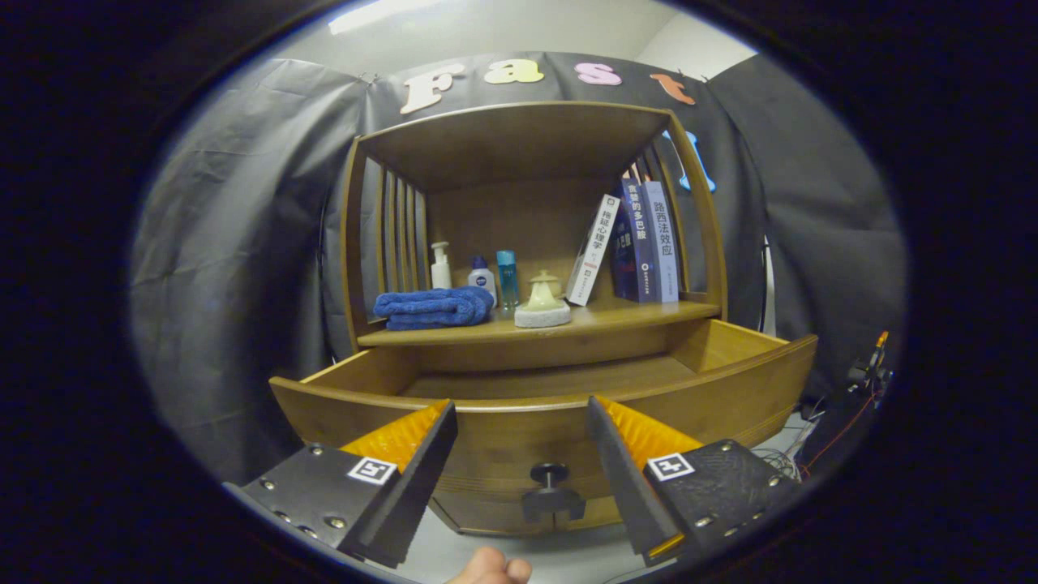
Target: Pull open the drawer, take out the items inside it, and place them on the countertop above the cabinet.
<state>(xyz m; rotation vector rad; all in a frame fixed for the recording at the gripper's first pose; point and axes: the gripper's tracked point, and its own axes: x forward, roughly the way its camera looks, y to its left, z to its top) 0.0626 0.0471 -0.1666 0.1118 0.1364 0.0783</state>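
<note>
The wooden drawer (730, 381) of the brown wooden cabinet (519, 146) stands pulled out, so the opening step looks done. The part of its floor that I can see is bare wood, and no item shows there; the front wall hides the near part, so I cannot tell if something lies inside. On the bench (600, 312) above the drawer there are a folded blue towel (434, 308), a white pump bottle (440, 266), a small white bottle with a blue cap (482, 277), a clear blue bottle (507, 278), a pale cream ceramic pot with a lid (542, 304) and some upright books (641, 243).

The claw (519, 430) is spread wide and holds nothing. Its two fingers stand on either side of the small black round knob (550, 487) and do not touch it.

I judge that the next move is to rise over the front wall, look down into the drawer, and reach for whatever remains there.
</note>
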